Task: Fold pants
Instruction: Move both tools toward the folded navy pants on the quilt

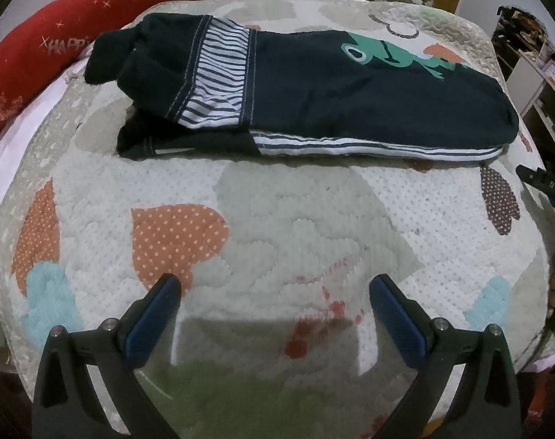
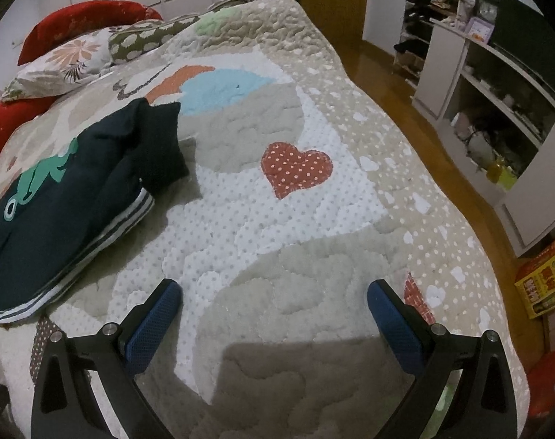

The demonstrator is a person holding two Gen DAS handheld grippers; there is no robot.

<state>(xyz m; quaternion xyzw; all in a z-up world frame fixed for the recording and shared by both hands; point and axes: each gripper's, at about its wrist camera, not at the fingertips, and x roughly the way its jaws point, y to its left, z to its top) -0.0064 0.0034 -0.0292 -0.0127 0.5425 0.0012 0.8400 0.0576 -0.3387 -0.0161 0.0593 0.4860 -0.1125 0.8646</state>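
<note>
Dark navy pants with a green frog print and striped white bands lie folded in a long stack on the quilted bedspread. They also show at the left of the right wrist view. My left gripper is open and empty, over the quilt in front of the pants, apart from them. My right gripper is open and empty, over the quilt to the right of the pants. Part of the right gripper shows at the right edge of the left wrist view.
A red cushion and patterned pillows lie at the head of the bed. The bed's right edge drops to a wooden floor. White shelves and a yellow box stand beyond it.
</note>
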